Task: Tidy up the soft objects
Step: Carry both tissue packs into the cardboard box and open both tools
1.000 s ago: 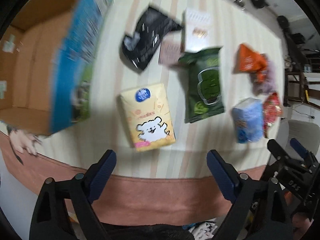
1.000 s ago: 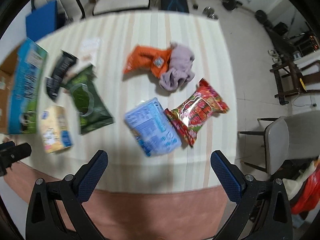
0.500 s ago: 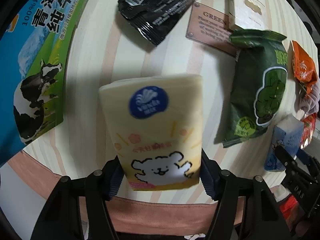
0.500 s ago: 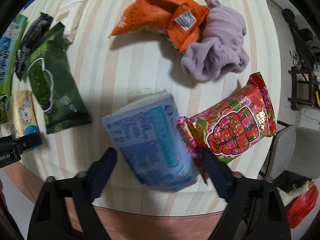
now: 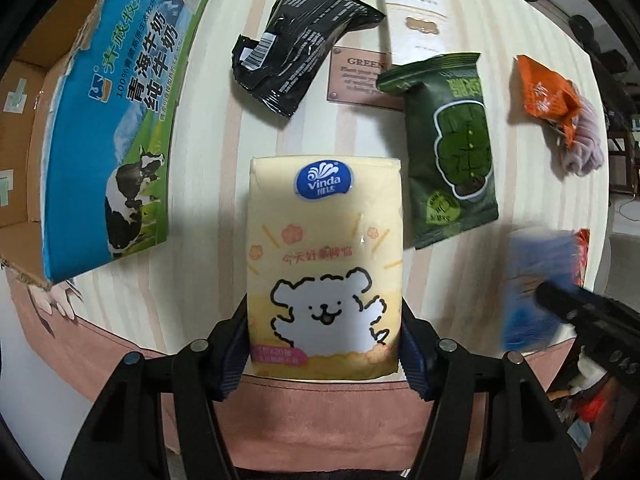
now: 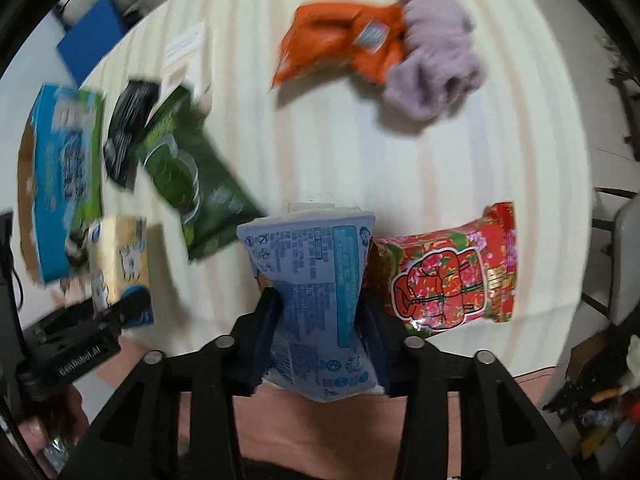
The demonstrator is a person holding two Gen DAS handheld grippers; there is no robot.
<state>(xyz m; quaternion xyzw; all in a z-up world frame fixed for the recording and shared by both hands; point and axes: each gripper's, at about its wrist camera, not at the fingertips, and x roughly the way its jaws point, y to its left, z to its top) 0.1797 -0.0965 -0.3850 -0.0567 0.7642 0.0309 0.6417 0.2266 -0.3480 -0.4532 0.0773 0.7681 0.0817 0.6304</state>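
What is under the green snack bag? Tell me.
The green snack bag overlaps a corner of a brown card and the lower edge of a white packet; the rest under it is hidden.

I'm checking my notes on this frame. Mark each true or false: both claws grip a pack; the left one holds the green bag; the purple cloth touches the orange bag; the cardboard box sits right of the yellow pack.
1. Both claws grip a pack. True: the left claw and right claw are each shut on one.
2. The left holds the green bag. False: it holds the yellow tissue pack; the right squeezes the blue pack.
3. The purple cloth touches the orange bag. True.
4. The cardboard box sits right of the yellow pack. False: left.
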